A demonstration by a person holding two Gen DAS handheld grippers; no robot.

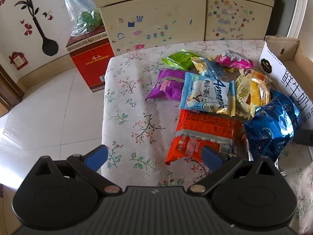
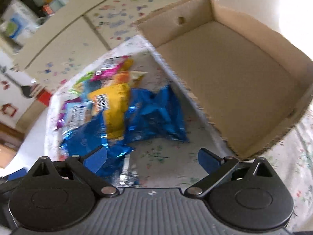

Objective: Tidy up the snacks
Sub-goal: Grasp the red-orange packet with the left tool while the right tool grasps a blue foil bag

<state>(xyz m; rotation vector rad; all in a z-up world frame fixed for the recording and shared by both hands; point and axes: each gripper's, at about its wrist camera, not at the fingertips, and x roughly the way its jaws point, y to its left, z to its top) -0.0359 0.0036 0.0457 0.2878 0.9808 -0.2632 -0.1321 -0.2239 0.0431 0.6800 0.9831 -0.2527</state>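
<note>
A pile of snack packs lies on the floral tablecloth (image 1: 127, 105): an orange-red pack (image 1: 203, 135), a light blue pack (image 1: 207, 96), a purple pack (image 1: 168, 85), a green pack (image 1: 180, 59), a pink pack (image 1: 234, 59), a yellow pack (image 1: 252, 96) and a shiny blue foil bag (image 1: 273, 127). My left gripper (image 1: 154, 157) is open and empty, hovering just before the orange-red pack. My right gripper (image 2: 152, 159) is open and empty above blue foil bags (image 2: 154, 113), left of the empty cardboard box (image 2: 234, 90). The right wrist view is blurred.
The cardboard box (image 1: 281, 72) stands at the table's right side. A red carton (image 1: 90, 58) with a plastic bag (image 1: 82, 11) on top stands on the tiled floor to the left. A stickered cabinet (image 1: 166, 19) stands behind the table.
</note>
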